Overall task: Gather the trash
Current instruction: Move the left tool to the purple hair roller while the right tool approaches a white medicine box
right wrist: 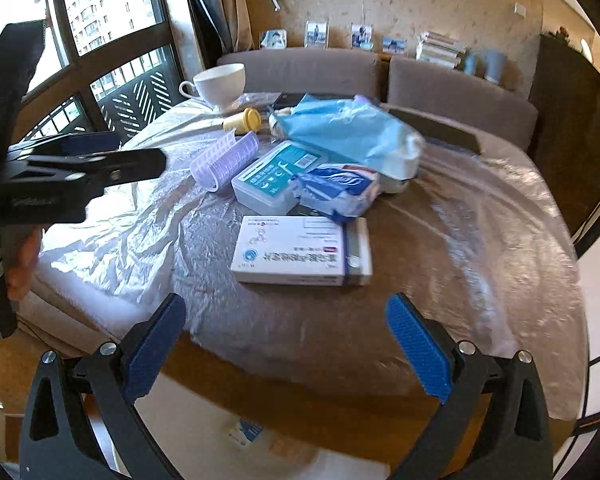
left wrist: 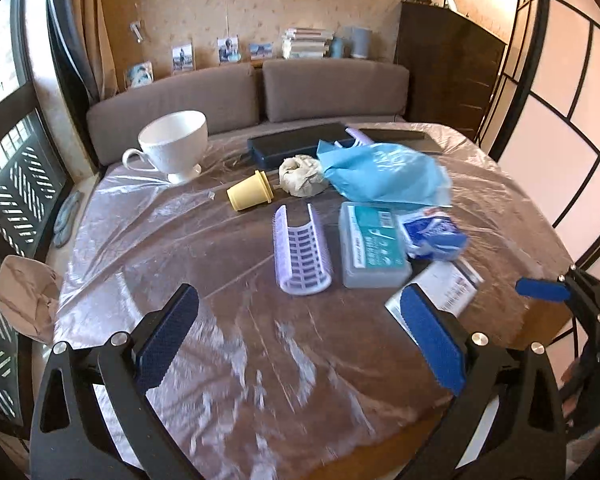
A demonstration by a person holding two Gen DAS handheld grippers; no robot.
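Now | both hand-held grippers (left wrist: pixel 300 344) (right wrist: pixel 286 348) agape, empty | white box (right wrist: pixel 300 250): txt blurred, unreadable

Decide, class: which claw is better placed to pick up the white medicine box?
Probably the right claw: open, with the white medicine box lying straight ahead between its fingers. For the open left claw the box sits off to its right, behind one finger.

Sunlit window (right wrist: pixel 100 12), brown sofa (left wrist: pixel 252 96) against beige wall (left wrist: pixel 252 4), dark cabinet (left wrist: pixel 448 64).
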